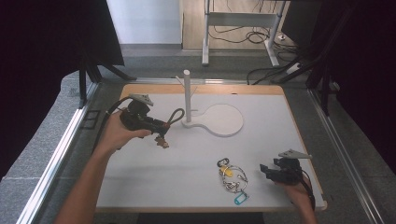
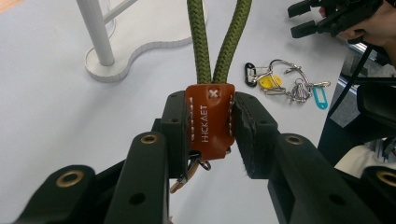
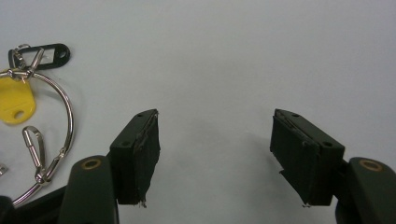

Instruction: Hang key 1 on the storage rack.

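My left gripper is shut on the brown leather tab of a keychain, and its green rope loop rises from the tab. In the high view the left gripper hovers left of the white peg stand, the rope loop pointing at the post and a small brown piece hanging below. A metal ring of keys and tags lies near the front edge, with yellow and black tags. My right gripper stands open over bare table, right of the key ring.
The stand's flat white base spreads right of the post on the white table top. A blue tag lies at the front of the key bunch. Metal rails flank the table; cables and desk legs lie beyond it.
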{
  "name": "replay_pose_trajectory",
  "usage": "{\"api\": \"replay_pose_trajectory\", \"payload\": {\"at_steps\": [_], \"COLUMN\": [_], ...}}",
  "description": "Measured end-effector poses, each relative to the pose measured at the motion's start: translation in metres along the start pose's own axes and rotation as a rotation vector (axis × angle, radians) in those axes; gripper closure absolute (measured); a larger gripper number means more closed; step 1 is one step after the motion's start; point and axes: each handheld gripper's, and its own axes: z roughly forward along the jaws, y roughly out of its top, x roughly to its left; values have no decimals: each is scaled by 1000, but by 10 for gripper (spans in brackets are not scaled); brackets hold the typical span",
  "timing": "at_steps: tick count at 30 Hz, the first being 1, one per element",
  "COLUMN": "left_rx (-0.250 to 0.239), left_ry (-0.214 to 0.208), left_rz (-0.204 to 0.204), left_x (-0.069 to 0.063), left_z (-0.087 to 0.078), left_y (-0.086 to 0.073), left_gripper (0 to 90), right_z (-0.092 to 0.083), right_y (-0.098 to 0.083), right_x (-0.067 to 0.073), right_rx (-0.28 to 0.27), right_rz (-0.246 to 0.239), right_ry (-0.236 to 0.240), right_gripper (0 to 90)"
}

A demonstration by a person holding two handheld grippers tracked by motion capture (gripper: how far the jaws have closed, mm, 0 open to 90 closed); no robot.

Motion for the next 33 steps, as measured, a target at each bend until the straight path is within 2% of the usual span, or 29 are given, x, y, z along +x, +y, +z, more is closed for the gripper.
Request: {"api": "replay_pose_trajectory", "payload": {"at_steps": [5,11,18,27,33], "left_rx": [-1,0,-12,-24,-34], "left_ry": [-11,-2,3,8,4], "left_rz": [-4,-22,-21,-1,-15], "left_x": [4,12,10,9,13], "left_z": [0,0,-3,-12,-14], "left_y": [4,6,10,22,26], "left_gripper": [674,674,673,673,673], "right_z": [1,1,0,-1,-2], "right_y": [0,0,0,1,1], "right_x": [0,1,1,1,1], "right_rx": [-1,-2,-4,-7,-10], "right_rz": [1,3,0,5,-1], "right_ry": [-1,12,10,8,8], "right_gripper": [326,326,326,326,327]}}
